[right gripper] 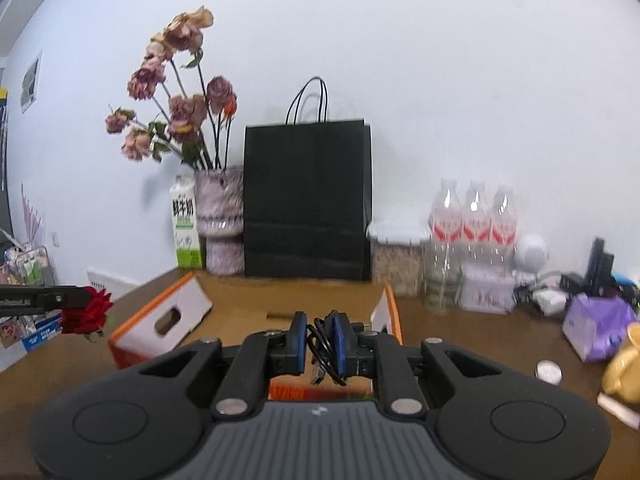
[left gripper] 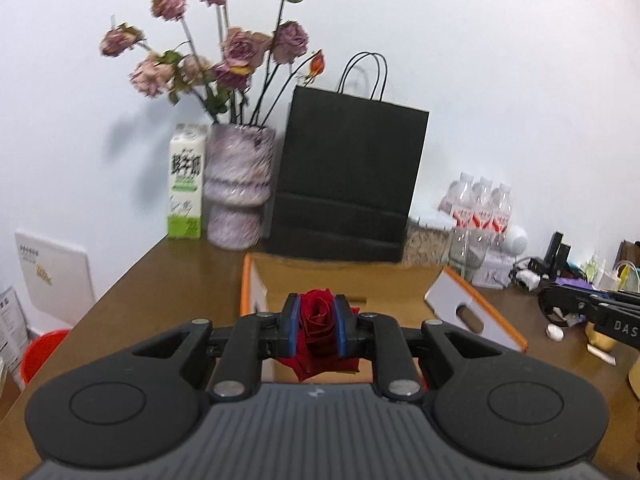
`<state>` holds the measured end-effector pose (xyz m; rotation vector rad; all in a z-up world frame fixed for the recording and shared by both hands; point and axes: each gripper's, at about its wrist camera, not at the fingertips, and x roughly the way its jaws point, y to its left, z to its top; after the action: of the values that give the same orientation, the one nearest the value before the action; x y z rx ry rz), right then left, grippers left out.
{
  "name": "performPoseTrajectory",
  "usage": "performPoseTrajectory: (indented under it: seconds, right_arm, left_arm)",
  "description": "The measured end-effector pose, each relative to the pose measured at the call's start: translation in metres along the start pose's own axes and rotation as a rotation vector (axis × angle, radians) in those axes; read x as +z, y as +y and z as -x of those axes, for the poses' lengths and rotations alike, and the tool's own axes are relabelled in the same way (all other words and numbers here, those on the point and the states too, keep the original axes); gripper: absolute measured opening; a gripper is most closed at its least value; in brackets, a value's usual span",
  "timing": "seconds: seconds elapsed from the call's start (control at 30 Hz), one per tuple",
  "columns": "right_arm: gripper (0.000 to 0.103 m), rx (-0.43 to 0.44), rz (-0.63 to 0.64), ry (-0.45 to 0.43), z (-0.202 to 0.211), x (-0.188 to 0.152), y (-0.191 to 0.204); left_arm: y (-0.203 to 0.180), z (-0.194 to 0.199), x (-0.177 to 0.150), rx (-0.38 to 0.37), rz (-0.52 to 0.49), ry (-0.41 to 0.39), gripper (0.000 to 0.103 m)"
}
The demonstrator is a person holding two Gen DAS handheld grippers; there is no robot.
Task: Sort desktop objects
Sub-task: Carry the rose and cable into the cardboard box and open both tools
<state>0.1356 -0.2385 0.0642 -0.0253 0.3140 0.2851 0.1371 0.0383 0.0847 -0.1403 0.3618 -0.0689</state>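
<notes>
My left gripper (left gripper: 316,326) is shut on a red rose (left gripper: 318,316), whose petals bulge out between and below the blue pads. It hangs above the open cardboard box (left gripper: 352,280) with orange-edged flaps. In the right wrist view the same rose (right gripper: 90,312) shows at the far left, held by the left gripper (right gripper: 80,300). My right gripper (right gripper: 320,338) is shut on a coiled black cable (right gripper: 322,350), its plug dangling below the pads, also over the cardboard box (right gripper: 248,300).
At the back of the brown desk (left gripper: 168,280) stand a milk carton (left gripper: 186,184), a vase of dried roses (left gripper: 240,184), a black paper bag (left gripper: 348,176) and water bottles (left gripper: 480,204). A purple tissue pack (right gripper: 596,324), a yellow object (right gripper: 624,364) and cables lie at the right.
</notes>
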Motion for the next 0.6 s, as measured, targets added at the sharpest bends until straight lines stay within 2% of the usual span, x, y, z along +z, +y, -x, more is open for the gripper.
performPoseTrajectory:
  seconds: [0.27, 0.43, 0.6]
  right_arm:
    - [0.013, 0.027, 0.006, 0.002, -0.083, 0.028, -0.004]
    - [0.013, 0.041, 0.024, 0.117, -0.150, 0.034, -0.008]
    - [0.013, 0.048, 0.025, 0.261, -0.199, 0.015, -0.016]
  left_arm:
    - [-0.005, -0.075, 0.020, 0.029, 0.026, 0.023, 0.018]
    - [-0.004, -0.123, 0.021, 0.062, 0.026, 0.090, 0.018]
    - [0.003, -0.158, 0.004, 0.062, 0.031, 0.193, 0.018]
